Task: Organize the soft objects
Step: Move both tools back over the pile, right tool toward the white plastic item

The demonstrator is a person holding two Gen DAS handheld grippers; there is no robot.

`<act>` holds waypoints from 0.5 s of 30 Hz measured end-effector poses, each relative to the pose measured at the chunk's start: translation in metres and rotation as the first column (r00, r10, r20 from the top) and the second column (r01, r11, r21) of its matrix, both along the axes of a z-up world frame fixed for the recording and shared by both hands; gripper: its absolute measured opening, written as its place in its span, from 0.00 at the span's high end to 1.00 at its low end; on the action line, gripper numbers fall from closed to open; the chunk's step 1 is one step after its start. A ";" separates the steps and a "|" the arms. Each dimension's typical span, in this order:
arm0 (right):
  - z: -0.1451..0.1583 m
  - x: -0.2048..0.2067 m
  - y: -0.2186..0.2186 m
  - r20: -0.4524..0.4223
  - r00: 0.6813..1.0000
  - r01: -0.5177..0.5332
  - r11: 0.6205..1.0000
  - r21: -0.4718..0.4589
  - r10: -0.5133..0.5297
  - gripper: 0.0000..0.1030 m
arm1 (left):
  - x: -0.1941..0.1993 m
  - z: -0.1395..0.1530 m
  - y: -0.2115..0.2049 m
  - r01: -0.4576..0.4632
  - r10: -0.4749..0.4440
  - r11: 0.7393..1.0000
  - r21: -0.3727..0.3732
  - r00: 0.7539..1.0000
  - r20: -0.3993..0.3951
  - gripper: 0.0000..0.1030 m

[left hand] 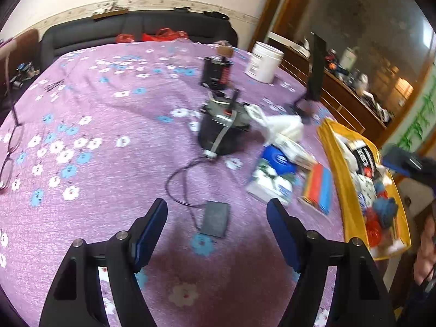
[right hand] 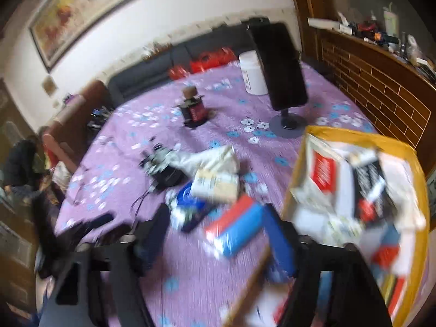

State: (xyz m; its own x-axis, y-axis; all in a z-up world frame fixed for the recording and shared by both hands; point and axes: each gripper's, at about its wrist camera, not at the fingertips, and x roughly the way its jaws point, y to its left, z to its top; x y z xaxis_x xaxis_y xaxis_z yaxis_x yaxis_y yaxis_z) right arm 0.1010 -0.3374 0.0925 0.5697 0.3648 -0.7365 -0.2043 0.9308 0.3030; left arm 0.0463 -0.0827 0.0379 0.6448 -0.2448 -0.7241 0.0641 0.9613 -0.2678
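Evidently the soft packets are the business: a loose heap of them, a blue-and-white pack (left hand: 273, 174), a white bag (left hand: 283, 126) and a red-and-blue pack (left hand: 318, 188), lies on the purple flowered bedspread (left hand: 95, 125) just beside the yellow bag (left hand: 350, 190), already stuffed, presumably where they belong. Left gripper (left hand: 216, 229) hovers with jaws spread and empty over a small dark pouch (left hand: 215, 219). Right gripper (right hand: 215, 234), blurred, stands parted over the heap, gripping nothing I can see.
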 end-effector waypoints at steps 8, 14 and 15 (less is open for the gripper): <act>-0.049 0.139 0.040 -0.166 0.980 0.093 0.991 -0.097 -0.108 0.55 | -0.004 0.001 0.010 -0.023 0.023 0.999 -0.048 1.000 0.014 0.28; -0.077 0.130 0.056 -0.272 0.960 0.027 0.991 -0.133 -0.063 0.60 | -0.008 0.008 0.022 -0.065 0.067 0.995 -0.072 0.997 0.036 0.28; -0.080 0.114 0.060 -0.297 0.954 0.005 0.995 -0.104 -0.035 0.60 | -0.009 0.009 0.024 -0.078 0.081 0.994 -0.070 0.996 0.039 0.28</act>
State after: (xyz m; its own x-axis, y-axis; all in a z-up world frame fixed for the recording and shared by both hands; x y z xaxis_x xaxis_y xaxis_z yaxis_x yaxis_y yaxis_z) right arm 0.2154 -0.2769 0.0123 0.3247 0.2706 -0.9063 -0.1000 0.9627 0.2515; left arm 0.0376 -0.0586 0.0473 0.6936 -0.2400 -0.6792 0.0011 0.9432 -0.3322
